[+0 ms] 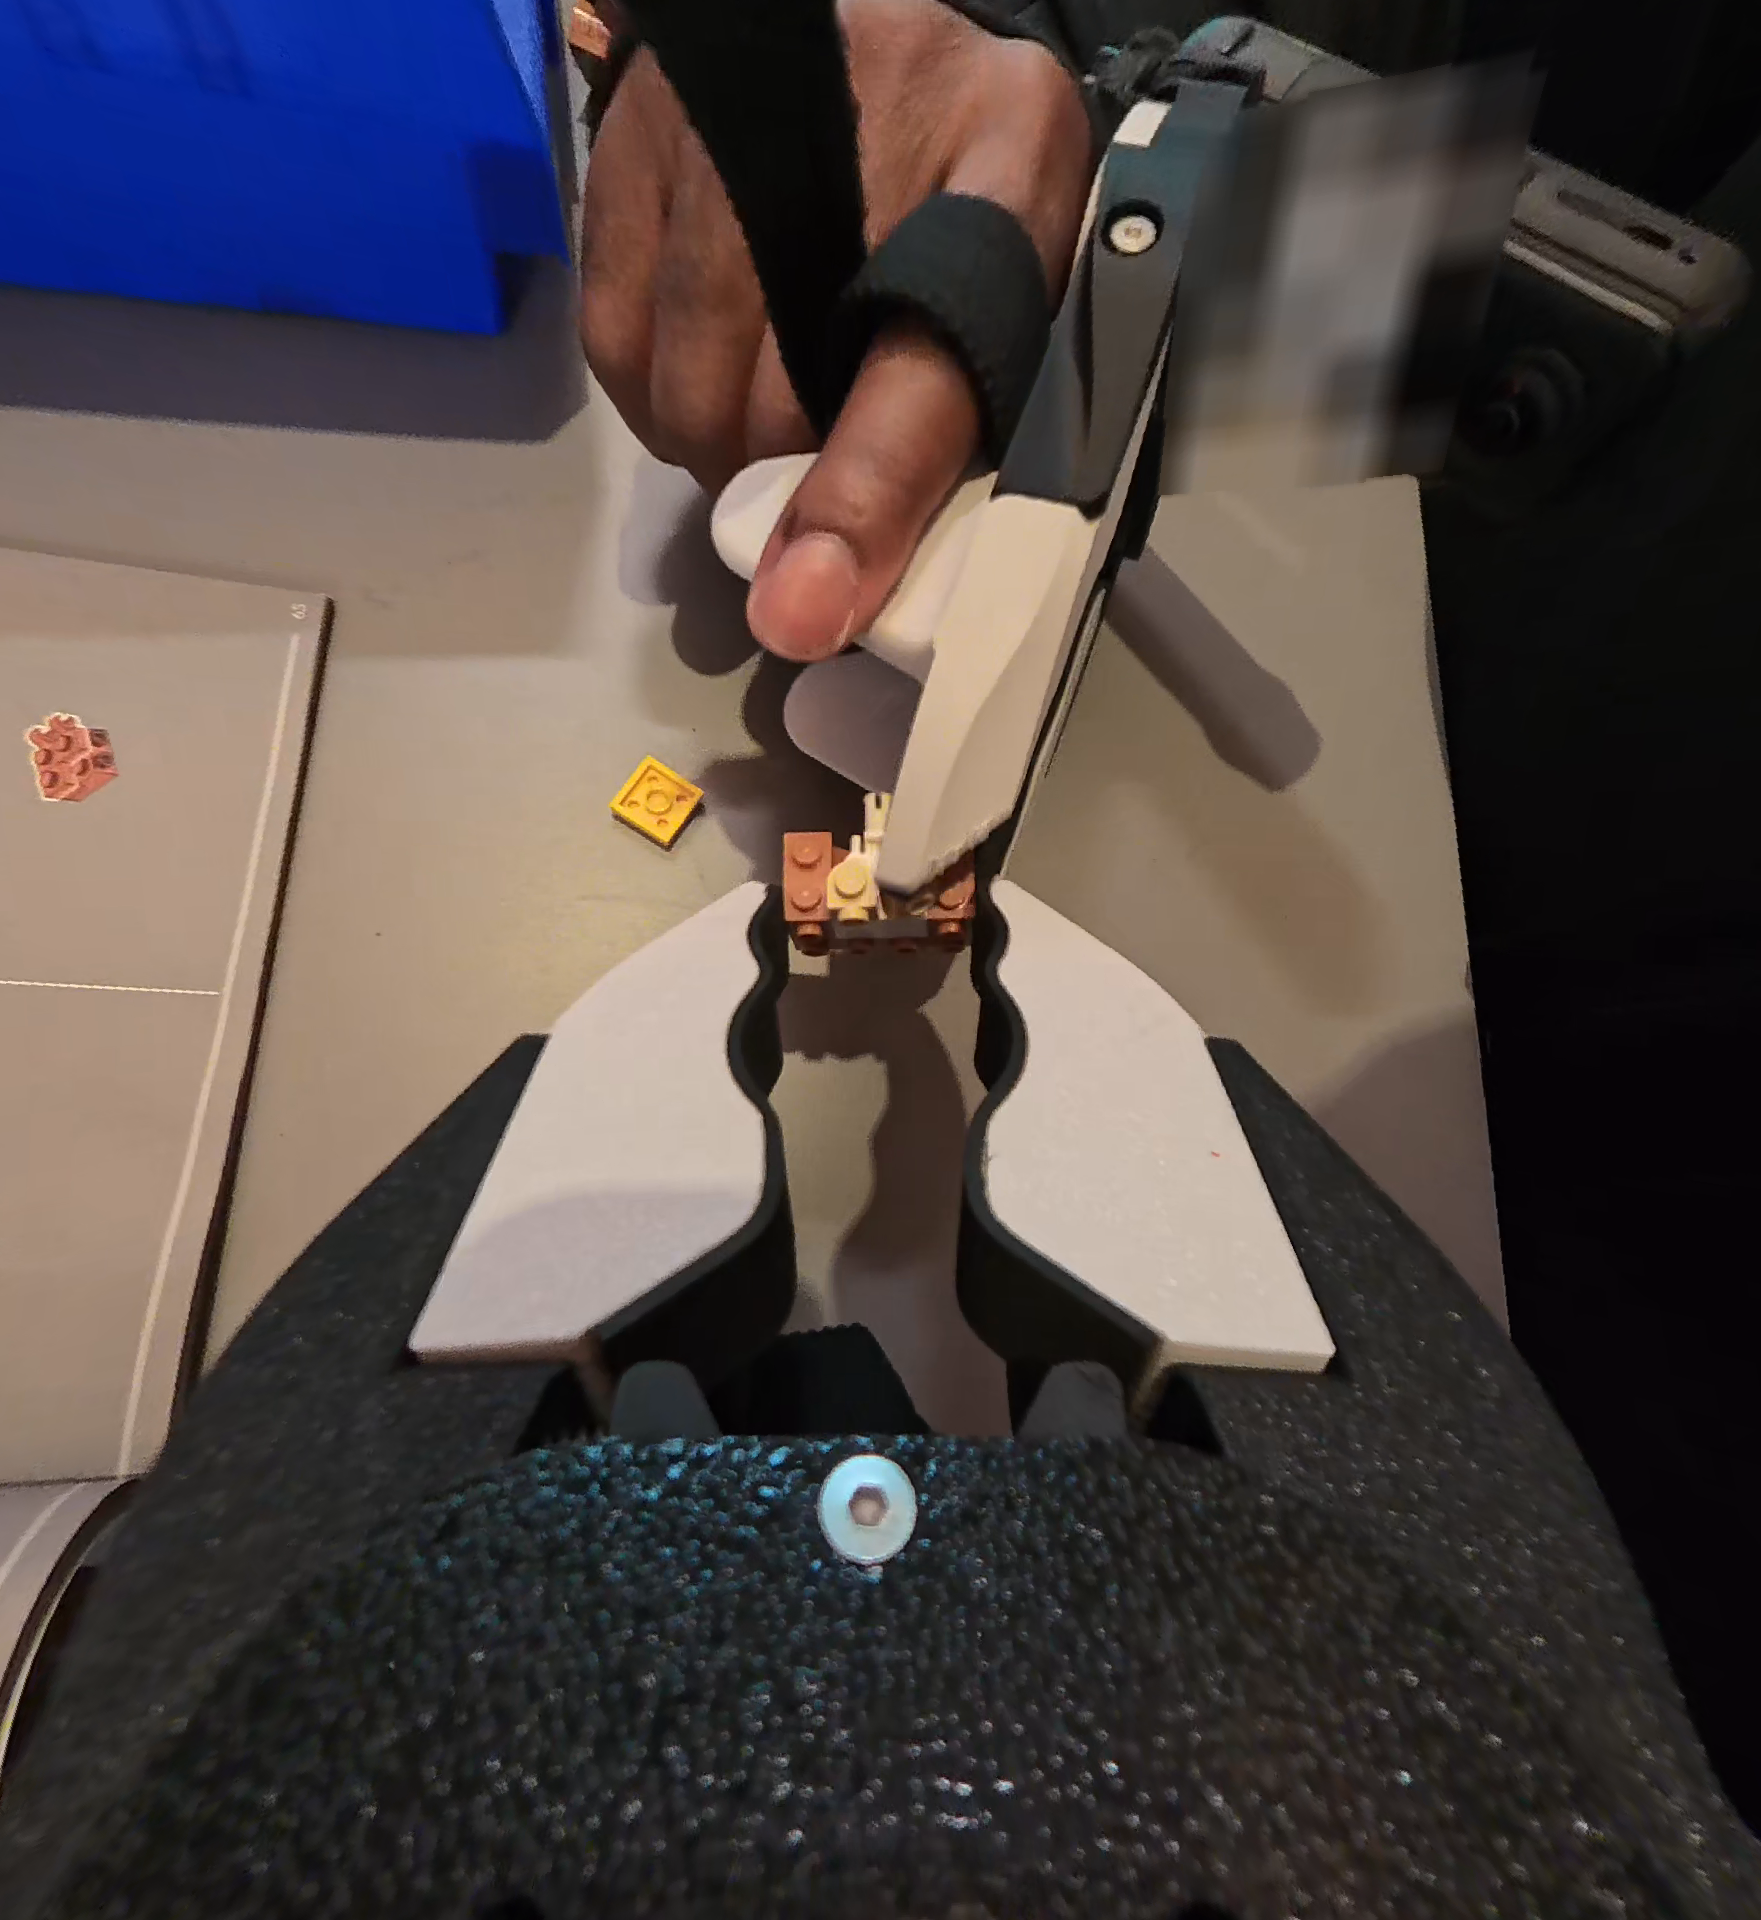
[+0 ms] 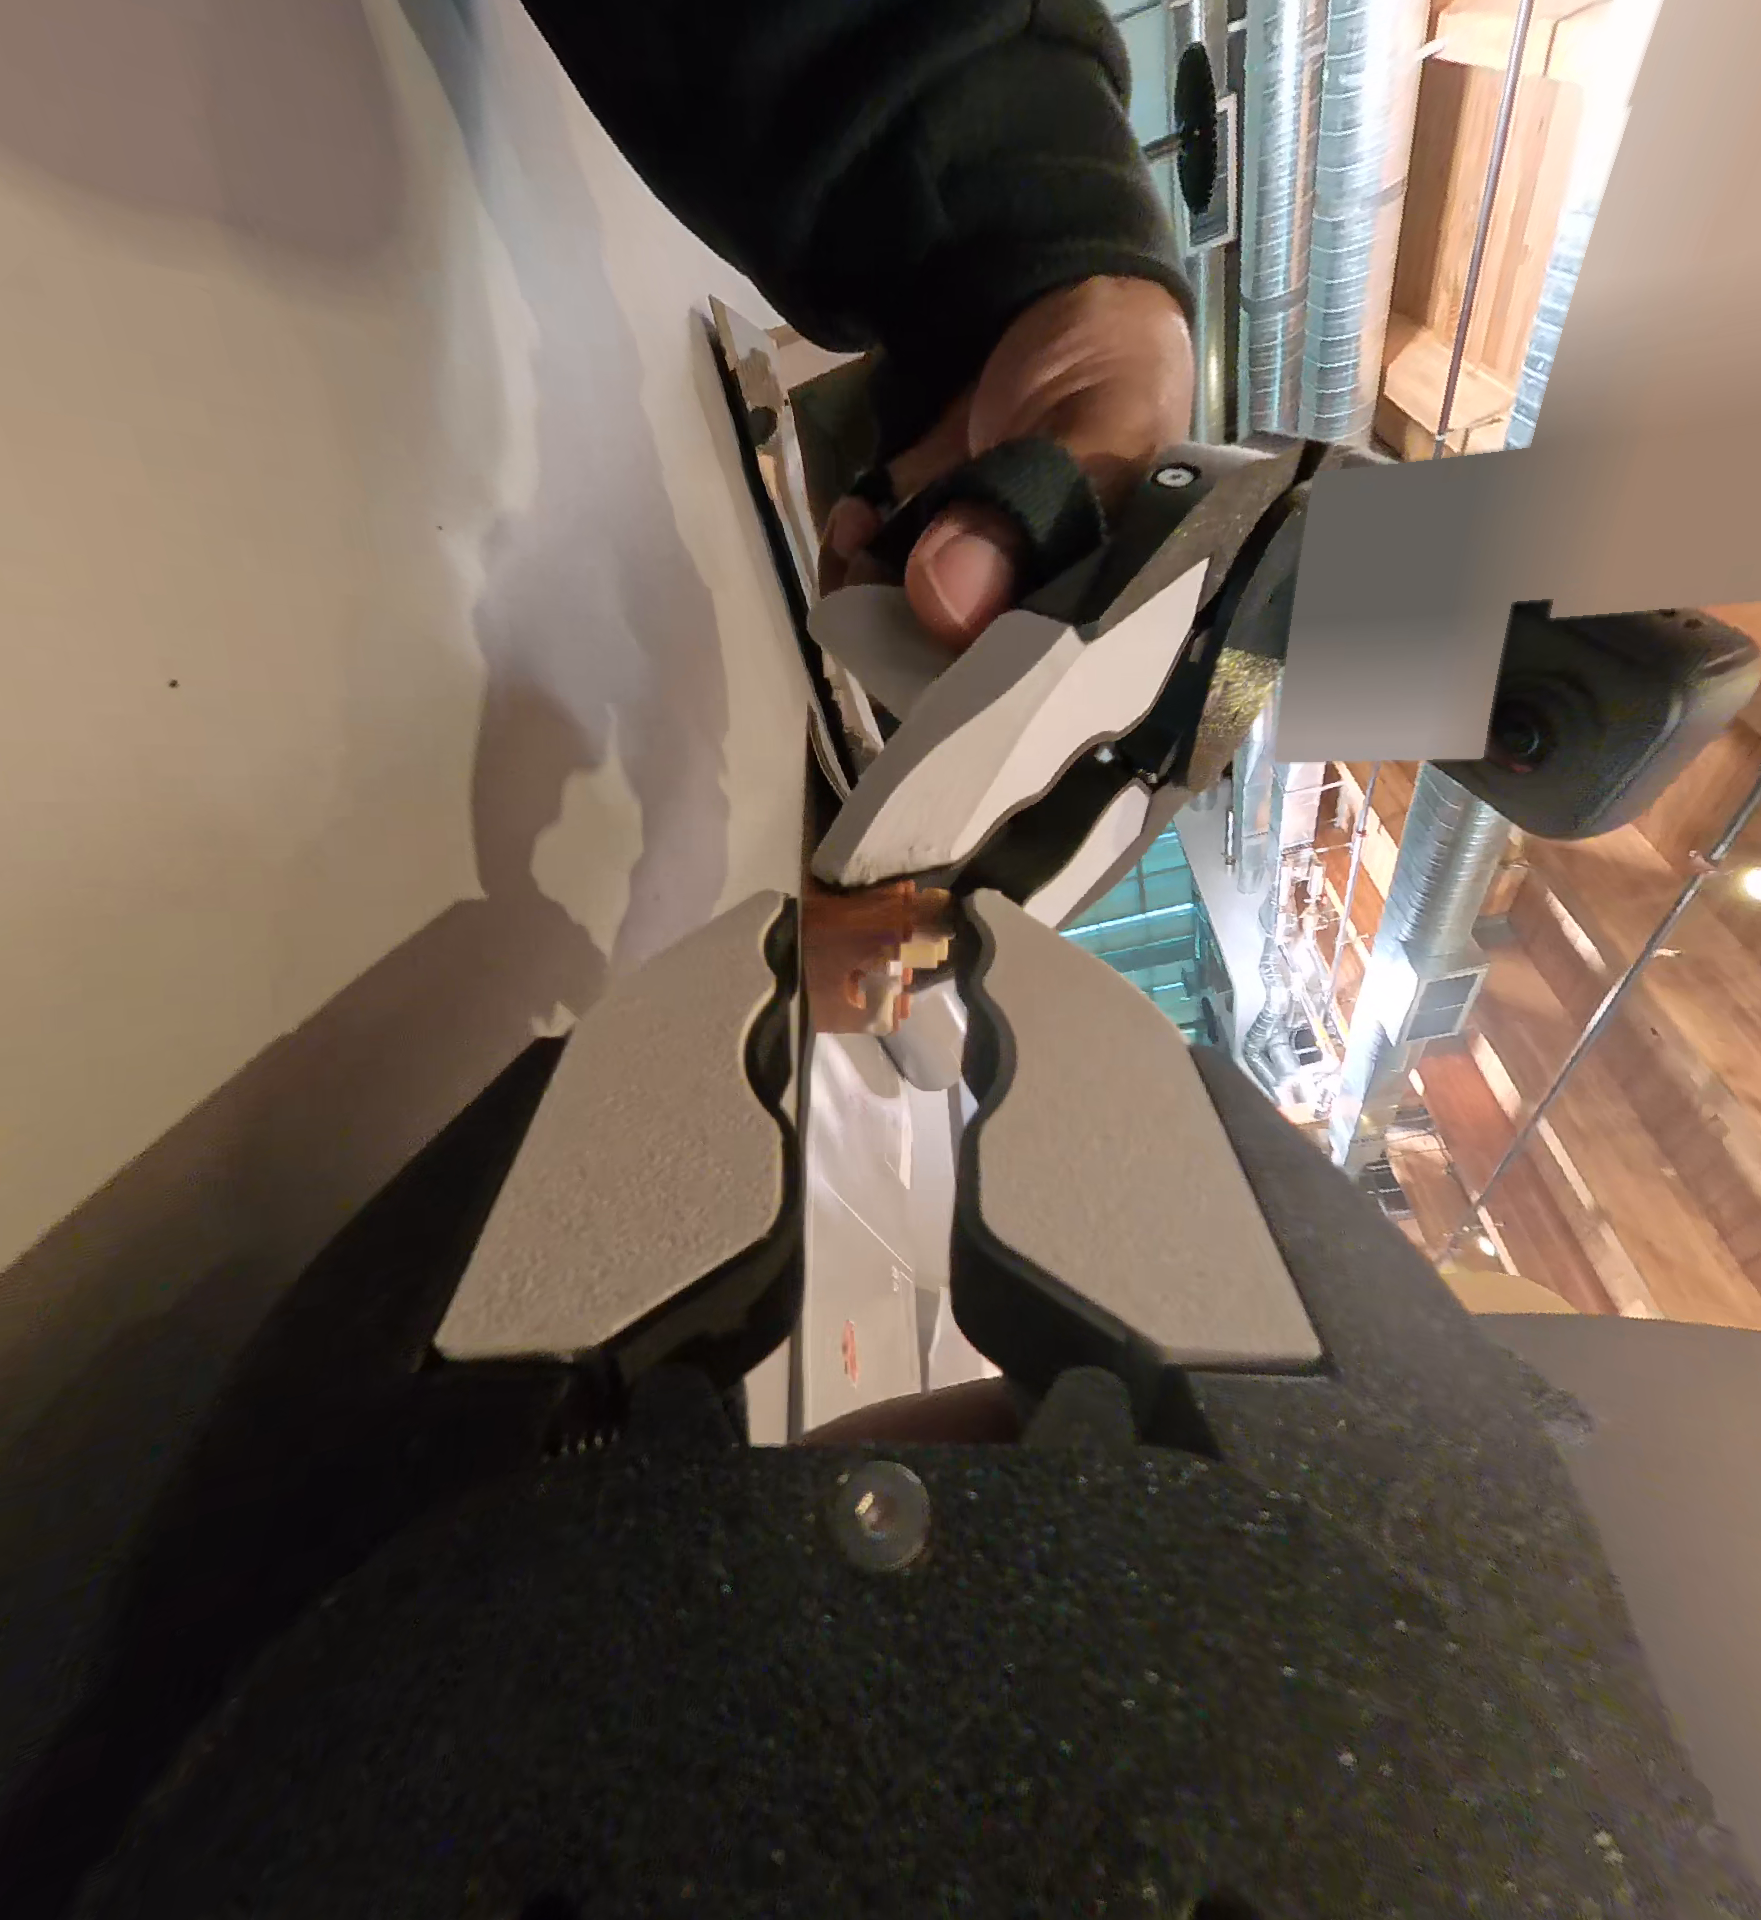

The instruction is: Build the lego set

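Booklet with brick pictures, tiny corner numeral, beside brick assembly.

Place: we are looking at a converted industrial workspace | Evidence: silver ventilation ducts are running along timber ceilings | Desk: a grey table is carrying a blue bin and a building-brick instruction booklet

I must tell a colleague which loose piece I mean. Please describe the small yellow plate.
On the grey table, right of the open booklet, lies the yellow plate. It sits just left of the brown brick assembly, flat, square and bright yellow.
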`<state>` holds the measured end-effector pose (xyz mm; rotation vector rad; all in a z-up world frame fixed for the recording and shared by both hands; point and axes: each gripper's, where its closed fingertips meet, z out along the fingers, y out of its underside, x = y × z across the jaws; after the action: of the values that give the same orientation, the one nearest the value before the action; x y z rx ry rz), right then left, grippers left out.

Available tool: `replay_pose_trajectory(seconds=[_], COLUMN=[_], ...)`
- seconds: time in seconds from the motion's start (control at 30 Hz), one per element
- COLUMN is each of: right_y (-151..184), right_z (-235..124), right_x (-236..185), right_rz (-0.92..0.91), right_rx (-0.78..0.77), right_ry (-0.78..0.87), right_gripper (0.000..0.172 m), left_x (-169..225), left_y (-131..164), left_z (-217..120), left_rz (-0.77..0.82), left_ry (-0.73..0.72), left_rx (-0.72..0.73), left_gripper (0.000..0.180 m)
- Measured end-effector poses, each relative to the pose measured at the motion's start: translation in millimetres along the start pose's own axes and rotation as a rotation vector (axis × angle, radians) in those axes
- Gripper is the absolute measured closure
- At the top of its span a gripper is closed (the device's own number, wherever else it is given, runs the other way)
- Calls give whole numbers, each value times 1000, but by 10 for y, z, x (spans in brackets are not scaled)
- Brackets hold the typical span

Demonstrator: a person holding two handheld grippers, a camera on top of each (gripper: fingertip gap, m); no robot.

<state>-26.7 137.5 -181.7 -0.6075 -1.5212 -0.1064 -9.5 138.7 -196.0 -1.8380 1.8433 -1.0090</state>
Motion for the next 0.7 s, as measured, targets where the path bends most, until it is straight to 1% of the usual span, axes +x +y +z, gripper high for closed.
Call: replay_pose_trajectory(seconds=[0.23,0.37,0.7], right_y=[75,103,121], right_z=[22,32,45], right_x=[16,-17,-35], right_rz=[-47,-88,-95], right_rx=[-86,-126,-165], right_ry=[13,-6,-17], right_gripper=[144,144,143], left_x=[-68,-98,-143], left_y=[-1,24,27], left_z=[-6,12,32], left_rz=[-5,-13,0], left_ry=[-89,-128,-209], left_rx=[-21,-42,-63], left_gripper=[147,147,147])
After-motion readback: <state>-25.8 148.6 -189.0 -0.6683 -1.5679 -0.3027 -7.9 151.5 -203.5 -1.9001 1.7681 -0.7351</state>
